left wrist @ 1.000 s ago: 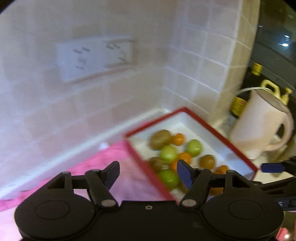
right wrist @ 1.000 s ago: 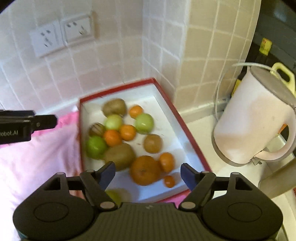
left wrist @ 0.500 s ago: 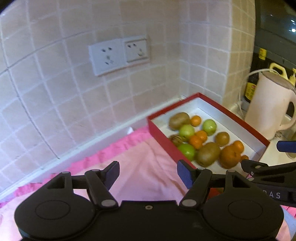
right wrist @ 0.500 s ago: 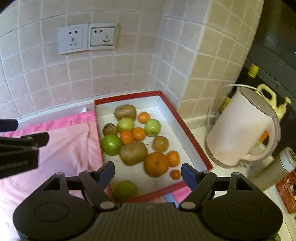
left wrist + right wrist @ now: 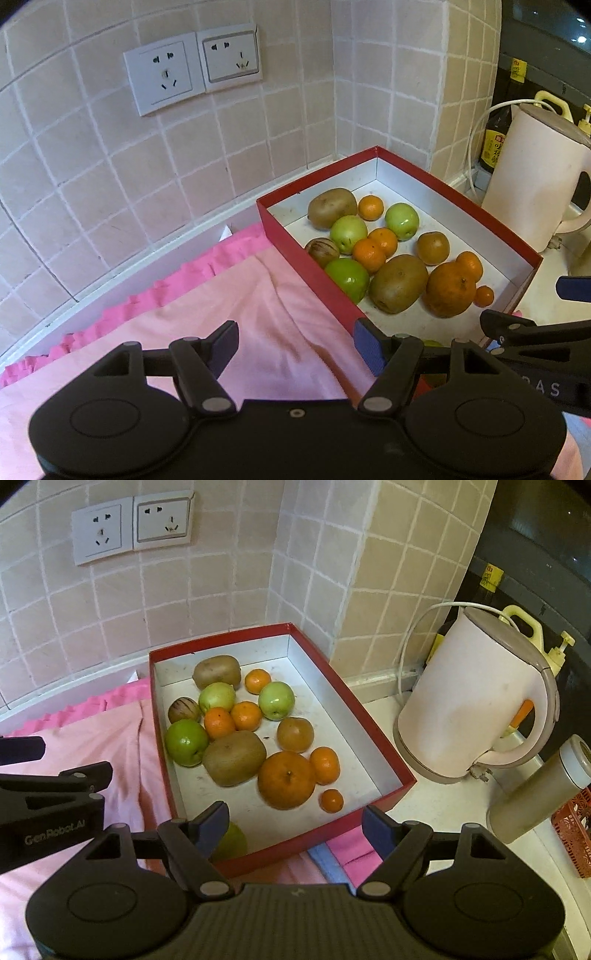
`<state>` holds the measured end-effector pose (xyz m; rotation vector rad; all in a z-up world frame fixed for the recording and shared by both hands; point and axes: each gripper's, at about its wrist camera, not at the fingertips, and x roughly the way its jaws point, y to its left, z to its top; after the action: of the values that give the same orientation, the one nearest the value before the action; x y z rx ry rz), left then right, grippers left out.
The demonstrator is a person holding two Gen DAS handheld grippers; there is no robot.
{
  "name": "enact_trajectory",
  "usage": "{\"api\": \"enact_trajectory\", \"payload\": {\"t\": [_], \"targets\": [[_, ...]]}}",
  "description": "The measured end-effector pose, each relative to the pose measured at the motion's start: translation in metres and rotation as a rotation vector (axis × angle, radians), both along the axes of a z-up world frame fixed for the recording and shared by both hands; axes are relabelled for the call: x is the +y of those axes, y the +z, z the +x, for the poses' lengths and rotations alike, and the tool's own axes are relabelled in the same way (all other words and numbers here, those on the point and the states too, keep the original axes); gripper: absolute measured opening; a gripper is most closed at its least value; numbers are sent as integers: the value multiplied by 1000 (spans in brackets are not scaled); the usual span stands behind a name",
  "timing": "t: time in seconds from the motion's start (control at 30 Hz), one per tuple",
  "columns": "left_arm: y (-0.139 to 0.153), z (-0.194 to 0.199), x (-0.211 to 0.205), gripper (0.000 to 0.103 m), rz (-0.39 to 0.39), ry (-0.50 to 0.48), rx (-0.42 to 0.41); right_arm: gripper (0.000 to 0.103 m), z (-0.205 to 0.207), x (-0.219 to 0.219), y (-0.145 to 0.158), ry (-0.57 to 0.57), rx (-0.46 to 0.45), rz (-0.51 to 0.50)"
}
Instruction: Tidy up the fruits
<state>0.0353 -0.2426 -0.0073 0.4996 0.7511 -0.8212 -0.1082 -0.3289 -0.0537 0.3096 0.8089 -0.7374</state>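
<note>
A red box [image 5: 384, 749] with a white inside sits in the tiled corner and holds several fruits: kiwis [image 5: 234, 757], green apples [image 5: 186, 742], small oranges [image 5: 324, 765], a large orange [image 5: 286, 780] and a passion fruit [image 5: 184, 710]. The same box [image 5: 306, 258] shows in the left wrist view. My left gripper [image 5: 294, 343] is open and empty above the pink cloth [image 5: 207, 317], left of the box. My right gripper [image 5: 295, 829] is open and empty above the box's near edge. One green fruit [image 5: 232, 843] lies in the near corner, partly hidden by a finger.
A white electric kettle [image 5: 476, 698] with a cord stands right of the box. A grey flask [image 5: 535, 794] and a red basket [image 5: 576, 823] are at the far right. Bottles [image 5: 496, 147] stand behind the kettle. Wall sockets [image 5: 133, 528] are above.
Both grippers have drawn back and up from the box, so more of the wall, cloth and counter shows. The blur in the left view has gone. Both jaws stay open.
</note>
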Motion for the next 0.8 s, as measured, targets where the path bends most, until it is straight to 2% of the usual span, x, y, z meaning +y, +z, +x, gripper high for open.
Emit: {"api": "enact_trajectory", "payload": {"t": [0.8], "targets": [[-2,1,-7,81,-1,-23,16,81,4,-10,0,-9,0,1]]}}
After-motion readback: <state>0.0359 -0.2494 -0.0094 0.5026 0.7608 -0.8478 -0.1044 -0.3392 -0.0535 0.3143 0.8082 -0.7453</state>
